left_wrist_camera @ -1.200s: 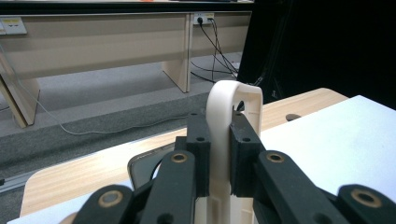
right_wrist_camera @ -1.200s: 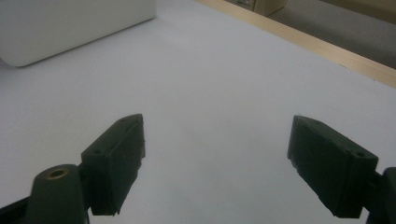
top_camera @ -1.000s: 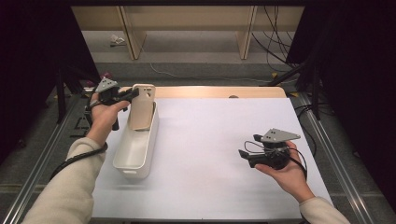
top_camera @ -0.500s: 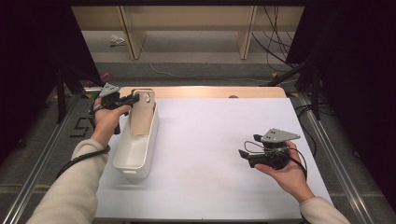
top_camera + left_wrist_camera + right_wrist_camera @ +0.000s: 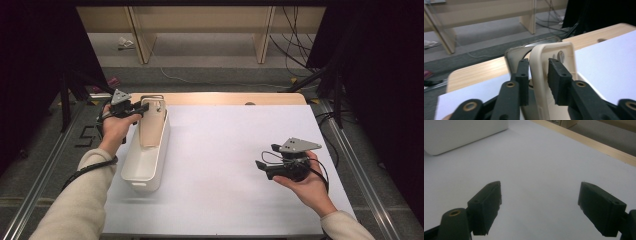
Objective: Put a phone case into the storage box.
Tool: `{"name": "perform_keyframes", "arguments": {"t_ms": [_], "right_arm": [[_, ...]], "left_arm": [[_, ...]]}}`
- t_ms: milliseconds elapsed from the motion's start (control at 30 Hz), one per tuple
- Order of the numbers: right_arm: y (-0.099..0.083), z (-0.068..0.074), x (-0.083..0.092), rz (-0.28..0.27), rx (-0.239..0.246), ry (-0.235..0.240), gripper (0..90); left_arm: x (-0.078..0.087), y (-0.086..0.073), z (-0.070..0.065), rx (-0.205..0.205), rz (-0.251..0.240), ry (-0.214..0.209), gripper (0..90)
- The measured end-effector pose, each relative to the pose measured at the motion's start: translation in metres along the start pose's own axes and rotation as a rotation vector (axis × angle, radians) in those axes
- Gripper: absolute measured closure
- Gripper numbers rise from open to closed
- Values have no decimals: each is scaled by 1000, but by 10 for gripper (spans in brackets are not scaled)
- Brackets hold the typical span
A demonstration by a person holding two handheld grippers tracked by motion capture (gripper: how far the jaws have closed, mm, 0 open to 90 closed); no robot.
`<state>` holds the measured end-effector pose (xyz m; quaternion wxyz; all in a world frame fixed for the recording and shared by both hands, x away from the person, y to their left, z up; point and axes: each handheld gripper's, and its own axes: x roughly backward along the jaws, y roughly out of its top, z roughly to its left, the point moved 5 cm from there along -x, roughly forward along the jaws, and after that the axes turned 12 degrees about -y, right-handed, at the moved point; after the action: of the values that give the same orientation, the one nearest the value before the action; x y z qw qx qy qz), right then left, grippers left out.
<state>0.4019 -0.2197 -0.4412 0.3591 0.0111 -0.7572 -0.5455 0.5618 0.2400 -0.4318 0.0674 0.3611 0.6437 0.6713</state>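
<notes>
Left gripper (image 5: 536, 77) straddles the beige lid's (image 5: 554, 57) rim

Jaws have just been easing apart, the rim between them with a gap at one pad; the lid leans in the white bin (image 5: 145, 165) on the bench.

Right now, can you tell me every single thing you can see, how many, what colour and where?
bin: one, white, long, on the table's left side
board: one, beige, leaning out of the bin's far end
table: one, white top with a wooden far edge
shelf frame: one, pale wood, on the floor behind the table
left gripper: one, black, jaws just been opening, board's edge between them
right gripper: one, black, jaws wide apart above the table, nothing between them
</notes>
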Motion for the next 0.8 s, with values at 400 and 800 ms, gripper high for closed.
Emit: {"name": "perform_keyframes", "arguments": {"t_ms": [400,800], "right_arm": [[0,0,0,2,-1,-1,197],[0,1,0,2,0,0,194]], "left_arm": [[7,4,-3,0,44,78,417],[44,1,-51,18,34,-62,153]]}}
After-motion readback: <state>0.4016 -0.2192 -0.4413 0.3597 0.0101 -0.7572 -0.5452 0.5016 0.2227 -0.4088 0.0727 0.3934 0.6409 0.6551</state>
